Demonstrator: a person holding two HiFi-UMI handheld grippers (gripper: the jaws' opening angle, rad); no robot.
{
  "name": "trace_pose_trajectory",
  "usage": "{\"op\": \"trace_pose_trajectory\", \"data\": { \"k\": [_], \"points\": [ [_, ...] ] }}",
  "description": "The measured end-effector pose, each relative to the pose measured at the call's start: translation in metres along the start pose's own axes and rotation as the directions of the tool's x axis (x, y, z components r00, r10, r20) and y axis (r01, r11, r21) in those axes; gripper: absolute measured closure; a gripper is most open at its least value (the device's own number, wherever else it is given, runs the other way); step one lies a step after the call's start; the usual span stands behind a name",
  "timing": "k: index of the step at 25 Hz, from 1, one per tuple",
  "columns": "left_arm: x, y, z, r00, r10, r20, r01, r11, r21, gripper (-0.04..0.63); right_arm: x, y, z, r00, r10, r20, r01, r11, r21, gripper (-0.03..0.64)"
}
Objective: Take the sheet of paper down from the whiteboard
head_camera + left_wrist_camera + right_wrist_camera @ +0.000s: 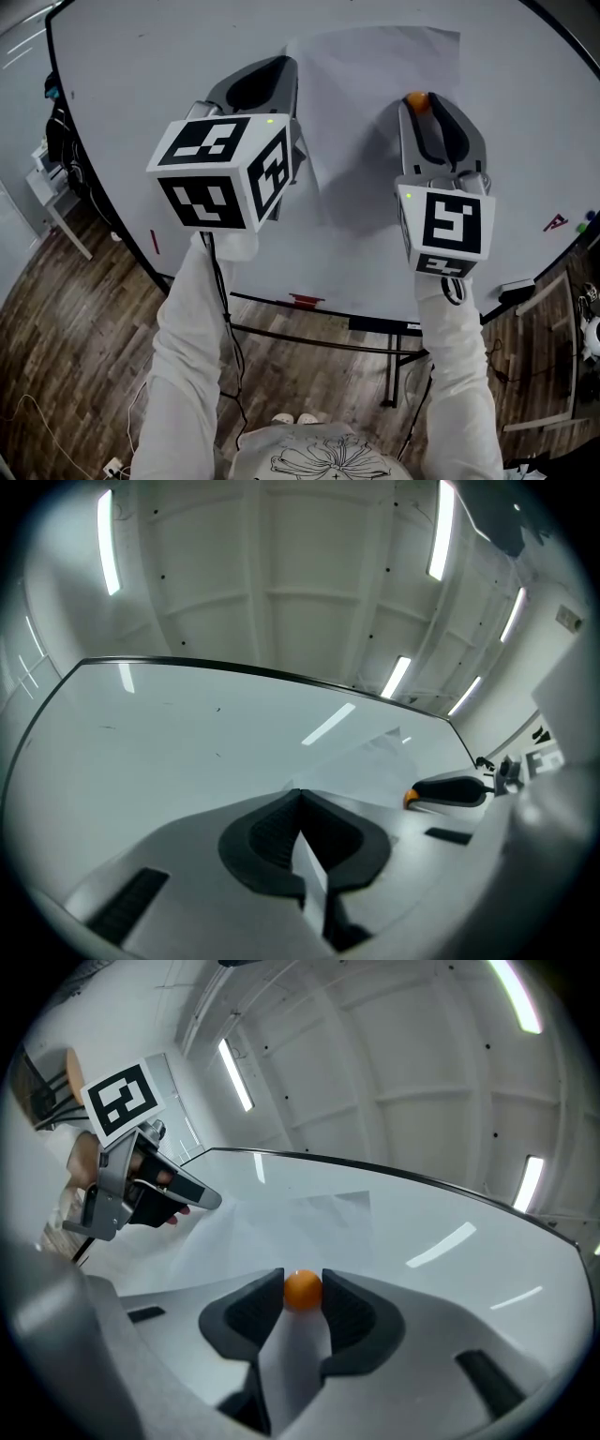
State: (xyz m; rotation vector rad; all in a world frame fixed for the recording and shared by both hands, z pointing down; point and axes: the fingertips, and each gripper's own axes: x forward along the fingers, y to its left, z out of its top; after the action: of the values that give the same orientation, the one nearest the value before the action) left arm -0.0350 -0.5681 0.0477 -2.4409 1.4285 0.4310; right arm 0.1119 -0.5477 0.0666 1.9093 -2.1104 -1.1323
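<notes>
A white sheet of paper (pixel 384 84) lies flat against the whiteboard (pixel 131 103), near its top. My left gripper (pixel 286 64) is shut on the sheet's left edge; in the left gripper view (pixel 298 794) the thin paper runs between the closed jaws. My right gripper (pixel 417 101) is at the sheet's lower right. Its jaws touch both sides of a small orange ball magnet (pixel 302 1291) that sits on the paper (pixel 319 1218). From the left gripper view, the right gripper (pixel 450 791) and the magnet (pixel 411 799) show at the right.
The whiteboard stands on a metal frame over a wooden floor (pixel 84 319). A red item (pixel 306 301) and an eraser (pixel 517 287) rest along its lower ledge, and a red mark (pixel 556 223) is on the board at the right. Furniture (pixel 52 183) stands at the left.
</notes>
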Motion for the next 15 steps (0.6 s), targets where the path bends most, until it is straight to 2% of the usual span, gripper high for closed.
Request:
{"op": "trace_pose_trajectory", "data": {
  "k": [4,9,15],
  "points": [
    [-0.001,0.003,-0.003,1.0,0.007,-0.002,-0.008,1.0,-0.019,0.592,-0.001,-0.004,-0.001,0.999,-0.005,0.031,0.003,0.998,0.058,0.497],
    [-0.006,0.002,-0.003,1.0,-0.004,0.004,0.004,0.999,-0.04,0.592,-0.004,-0.006,-0.004,0.999,0.003,0.035,-0.006,0.996,0.084,0.497],
    [-0.013,0.006,0.002,1.0,0.021,0.009,-0.021,1.0,-0.021,0.592,-0.011,-0.016,-0.007,0.999,-0.032,0.039,0.027,0.992,0.12,0.497]
  ]
}}
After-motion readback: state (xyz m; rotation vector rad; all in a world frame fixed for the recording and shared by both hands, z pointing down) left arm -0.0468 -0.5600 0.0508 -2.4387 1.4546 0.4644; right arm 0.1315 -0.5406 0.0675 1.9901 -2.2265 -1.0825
